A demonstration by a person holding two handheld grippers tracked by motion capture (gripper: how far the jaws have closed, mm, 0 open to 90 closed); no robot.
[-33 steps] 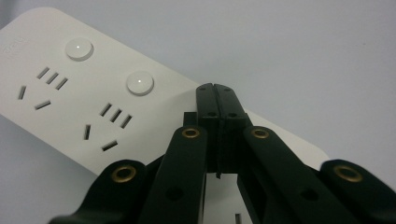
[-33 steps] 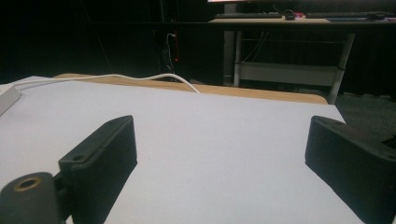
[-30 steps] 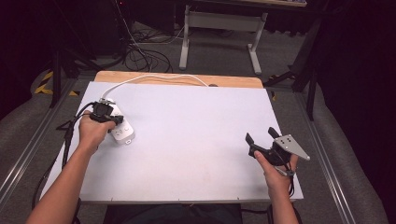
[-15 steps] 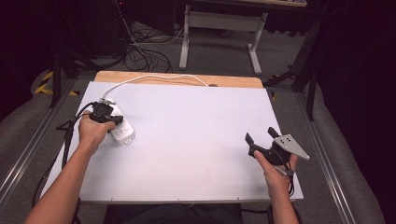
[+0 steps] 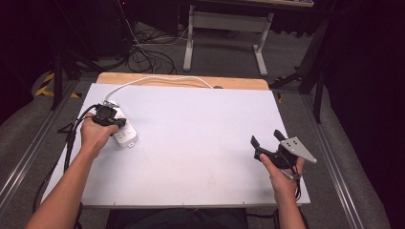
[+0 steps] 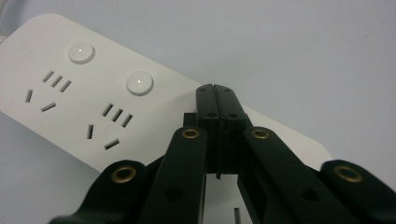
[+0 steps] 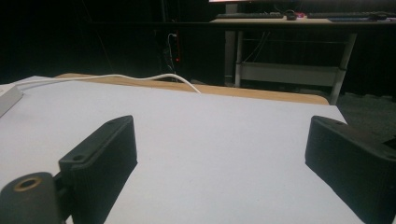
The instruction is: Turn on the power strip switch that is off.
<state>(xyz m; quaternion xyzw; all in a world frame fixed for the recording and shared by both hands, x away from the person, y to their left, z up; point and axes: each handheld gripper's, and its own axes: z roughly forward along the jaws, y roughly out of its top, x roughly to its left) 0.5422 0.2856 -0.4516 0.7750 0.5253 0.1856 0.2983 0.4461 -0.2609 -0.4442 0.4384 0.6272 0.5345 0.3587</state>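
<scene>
We see the white power strip (image 5: 122, 132) lying at the left of the tabletop (image 5: 200, 138), its long axis running away and slightly left. The left gripper (image 6: 215, 95) hovers directly over it, jaws pressed together, near 2 round buttons (any embossed lettering is unreadable). The right gripper (image 5: 266, 141), jaws spread, sits well apart.

left gripper (image 6: 213, 91) with jaws pressed together, pointing downward; right gripper (image 5: 265, 139) held with jaws spread wide.

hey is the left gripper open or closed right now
Shut. The left gripper has its two black jaws pressed flat together with no gap, poised over the white power strip.
</scene>
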